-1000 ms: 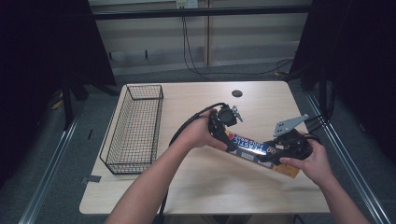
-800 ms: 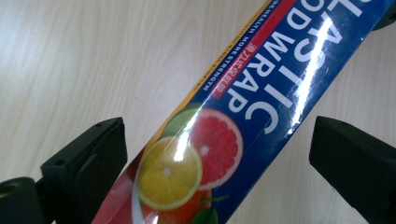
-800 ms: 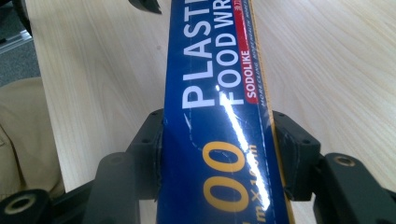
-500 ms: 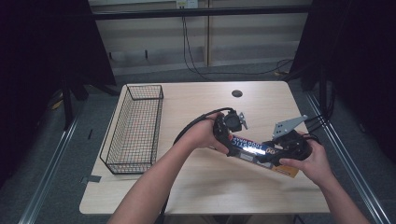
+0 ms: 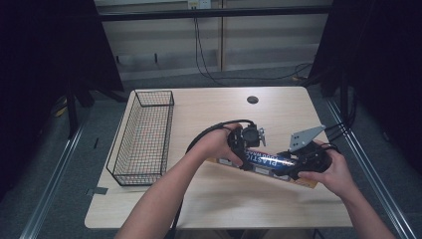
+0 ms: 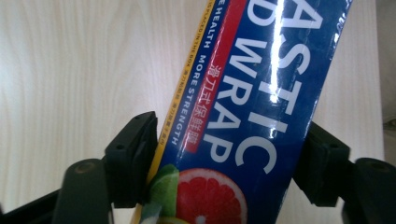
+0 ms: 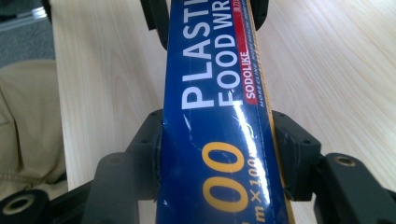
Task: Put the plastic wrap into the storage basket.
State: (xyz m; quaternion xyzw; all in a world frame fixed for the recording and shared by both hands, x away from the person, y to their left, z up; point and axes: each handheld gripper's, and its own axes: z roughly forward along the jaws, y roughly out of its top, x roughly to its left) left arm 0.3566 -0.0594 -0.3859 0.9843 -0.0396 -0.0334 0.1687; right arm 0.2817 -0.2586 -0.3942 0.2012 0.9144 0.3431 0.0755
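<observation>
We held a blue box (image 5: 268, 162) of plastic wrap between both claws, low over the counter (image 5: 209, 109) near its front right part. The left claw (image 6: 224, 163) pinched one end, its jaws pressed against the box's long sides beside the grapefruit print; the right claw (image 7: 219, 154) clamped the other end by the yellow numerals. Compared with a second earlier, the left hand (image 5: 219, 144) had shifted slightly rightward and the box lay flatter, while the right hand (image 5: 331, 172) had barely moved. The wire basket (image 5: 144, 134) stayed at the counter's left edge, well apart from the box.
</observation>
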